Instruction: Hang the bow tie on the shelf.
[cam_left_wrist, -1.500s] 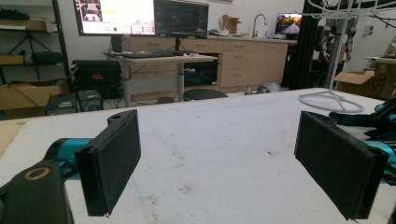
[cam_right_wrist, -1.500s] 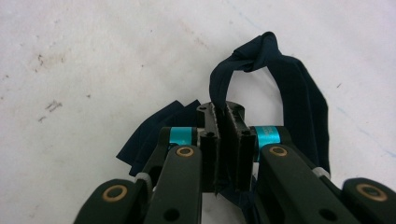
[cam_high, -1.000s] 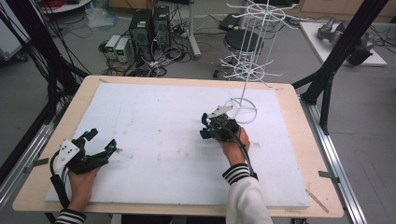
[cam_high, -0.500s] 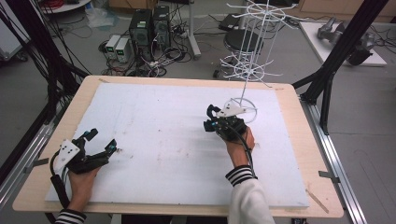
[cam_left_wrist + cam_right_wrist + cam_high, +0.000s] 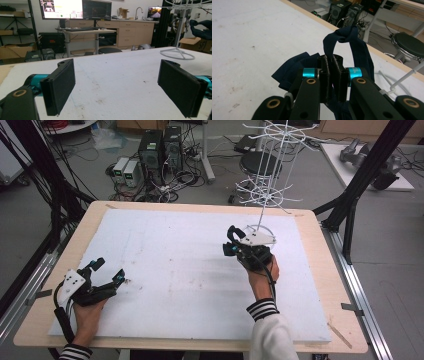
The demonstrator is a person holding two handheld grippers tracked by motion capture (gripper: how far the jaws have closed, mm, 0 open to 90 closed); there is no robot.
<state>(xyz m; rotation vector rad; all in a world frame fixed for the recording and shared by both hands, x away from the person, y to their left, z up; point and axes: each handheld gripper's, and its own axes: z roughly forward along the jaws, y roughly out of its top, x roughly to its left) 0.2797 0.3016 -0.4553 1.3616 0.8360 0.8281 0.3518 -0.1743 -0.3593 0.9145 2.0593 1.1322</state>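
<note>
Dark cloth (image 5: 352, 45) in right claw (image 5: 332, 61)

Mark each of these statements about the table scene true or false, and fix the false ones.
1. The right hand-held gripper is shut on a dark blue cloth. True.
2. The left hand-held gripper grips the cloth too. False: its jaws stand wide apart with nothing between them.
3. The white wire rack stands at the far right part of the table. True.
4. The two grippers touch each other. False: they are far apart, at opposite sides of the white board.
</note>
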